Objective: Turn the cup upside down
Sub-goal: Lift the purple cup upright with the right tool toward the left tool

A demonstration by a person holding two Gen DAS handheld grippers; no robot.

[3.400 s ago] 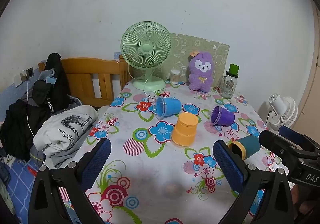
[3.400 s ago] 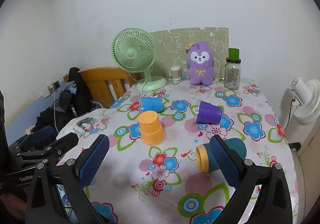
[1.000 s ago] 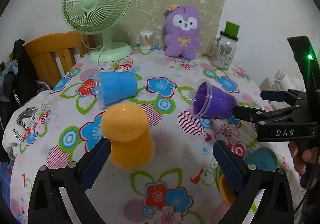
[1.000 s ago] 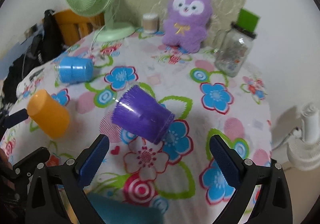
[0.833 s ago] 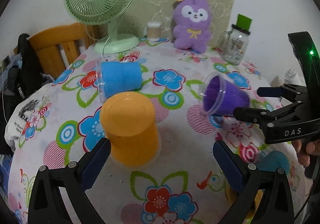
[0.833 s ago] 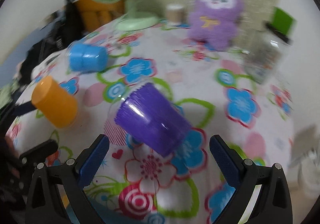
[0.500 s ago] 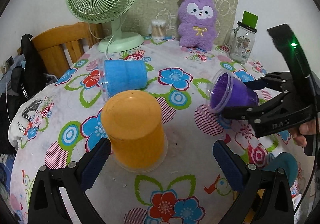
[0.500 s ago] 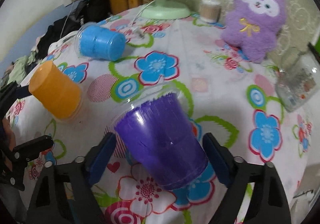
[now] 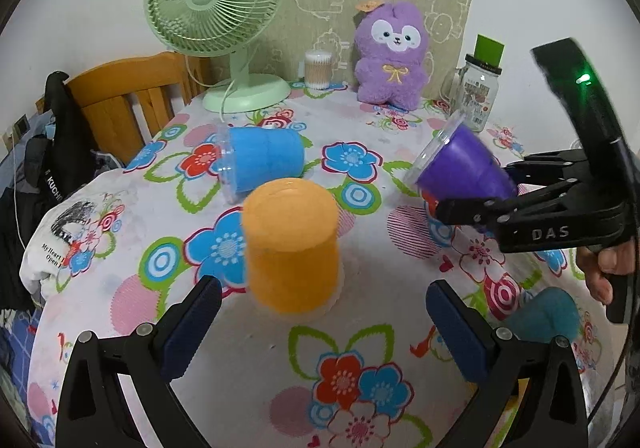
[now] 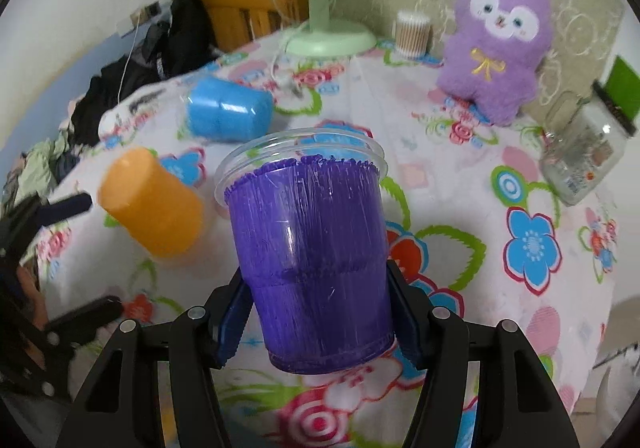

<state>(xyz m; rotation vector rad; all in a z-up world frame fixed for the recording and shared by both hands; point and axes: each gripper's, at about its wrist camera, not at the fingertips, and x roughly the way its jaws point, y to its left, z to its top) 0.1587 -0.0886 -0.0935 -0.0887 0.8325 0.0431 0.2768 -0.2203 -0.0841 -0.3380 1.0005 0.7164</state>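
My right gripper (image 10: pixel 318 322) is shut on the purple cup (image 10: pixel 308 248) near its base and holds it off the floral table, rim pointing away. In the left wrist view the purple cup (image 9: pixel 464 164) hangs tilted in the right gripper (image 9: pixel 476 194), rim up-left. My left gripper (image 9: pixel 320 320) is open and empty, just in front of the orange cup (image 9: pixel 290 248), which stands upside down. A blue cup (image 9: pixel 260 164) lies on its side behind it. A teal cup (image 9: pixel 544 314) lies at the right.
A green fan (image 9: pixel 218 0), a purple plush toy (image 9: pixel 390 60), a cotton swab jar (image 9: pixel 318 69) and a glass jar (image 9: pixel 480 90) stand along the back of the floral table (image 9: pixel 248 360). A wooden chair with clothes (image 9: pixel 120 104) is at the left.
My right gripper closed on the purple cup and lifted it off the table. My left gripper moved a little closer to the orange cup.
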